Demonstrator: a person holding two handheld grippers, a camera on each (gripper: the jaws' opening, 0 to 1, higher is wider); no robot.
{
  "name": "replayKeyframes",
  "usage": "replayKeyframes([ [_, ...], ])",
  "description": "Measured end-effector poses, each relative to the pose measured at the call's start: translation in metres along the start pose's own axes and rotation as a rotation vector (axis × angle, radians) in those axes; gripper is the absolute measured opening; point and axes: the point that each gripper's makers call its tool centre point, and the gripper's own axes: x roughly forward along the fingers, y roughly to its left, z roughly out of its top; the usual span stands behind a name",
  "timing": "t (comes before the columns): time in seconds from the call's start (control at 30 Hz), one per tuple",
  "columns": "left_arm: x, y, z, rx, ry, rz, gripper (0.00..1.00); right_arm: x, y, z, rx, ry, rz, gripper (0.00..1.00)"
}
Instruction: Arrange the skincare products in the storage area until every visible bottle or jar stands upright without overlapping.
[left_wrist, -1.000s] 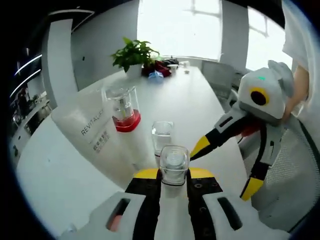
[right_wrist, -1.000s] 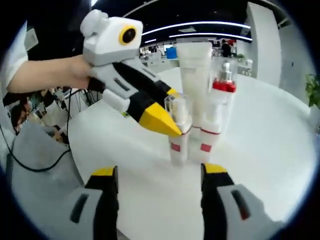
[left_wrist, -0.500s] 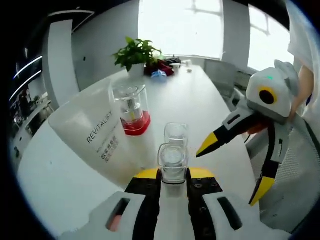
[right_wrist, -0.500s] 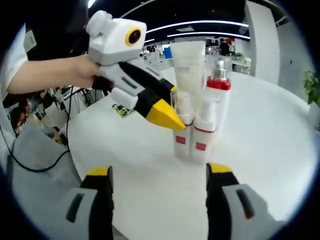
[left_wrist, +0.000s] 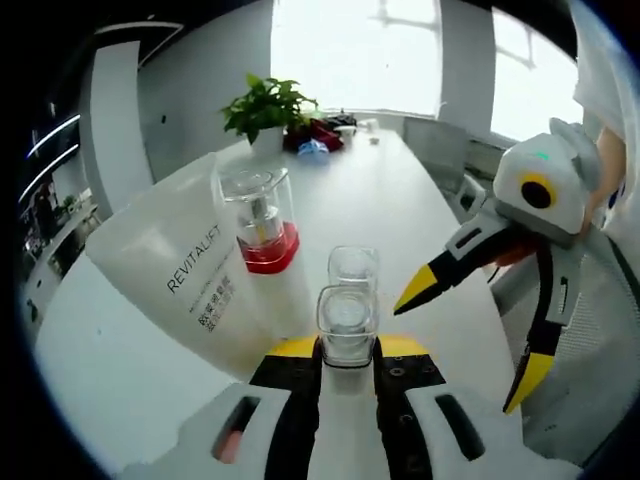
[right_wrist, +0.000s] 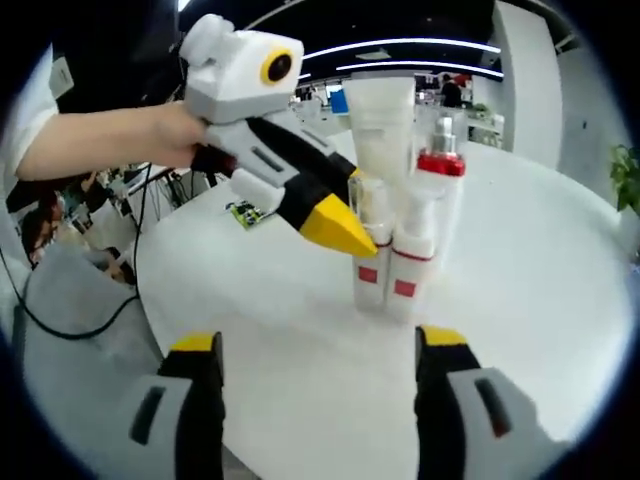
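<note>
My left gripper (left_wrist: 347, 348) is shut on a small white bottle with a clear cap (left_wrist: 347, 322), held upright on the white table (left_wrist: 120, 370). Just beyond it stands a second clear-capped small bottle (left_wrist: 352, 270), then a pump bottle with a red collar (left_wrist: 257, 218) and a tall white tube marked REVITALIFT (left_wrist: 185, 290). In the right gripper view the left gripper (right_wrist: 338, 228) grips the red-labelled small bottle (right_wrist: 371, 268) beside its twin (right_wrist: 407, 268), with the pump bottle (right_wrist: 441, 170) and tube (right_wrist: 383, 120) behind. My right gripper (right_wrist: 320, 350) (left_wrist: 470, 335) hangs open in front of the group, holding nothing.
A potted plant (left_wrist: 266, 108) and red items (left_wrist: 318, 135) stand at the table's far end. A small green card (right_wrist: 245, 212) lies on the table behind the left gripper. A person's arm (right_wrist: 95, 145) and a black cable (right_wrist: 70, 325) are at the left. A mesh chair (left_wrist: 590, 340) stands beside the table.
The left gripper has carried its small bottle closer to the second small bottle, so the two now stand side by side. The right gripper has drawn back slightly, staying open.
</note>
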Motion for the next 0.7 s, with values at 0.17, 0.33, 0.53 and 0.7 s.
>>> replayKeyframes([
  [0.17,0.0,0.0,-0.002,0.004,0.007,-0.004,0.2,0.0,0.002,0.001,-0.005,0.0,0.009,0.82],
  [0.33,-0.003,0.001,-0.004,0.001,0.012,0.005,0.24,-0.002,0.001,0.004,-0.01,-0.002,0.003,0.83],
  [0.53,-0.013,-0.001,-0.003,-0.022,0.011,0.026,0.32,-0.006,0.001,0.013,-0.033,-0.012,-0.007,0.85],
  [0.7,-0.024,-0.006,-0.005,-0.046,0.012,0.038,0.37,-0.009,0.003,0.019,-0.044,-0.023,-0.008,0.86],
])
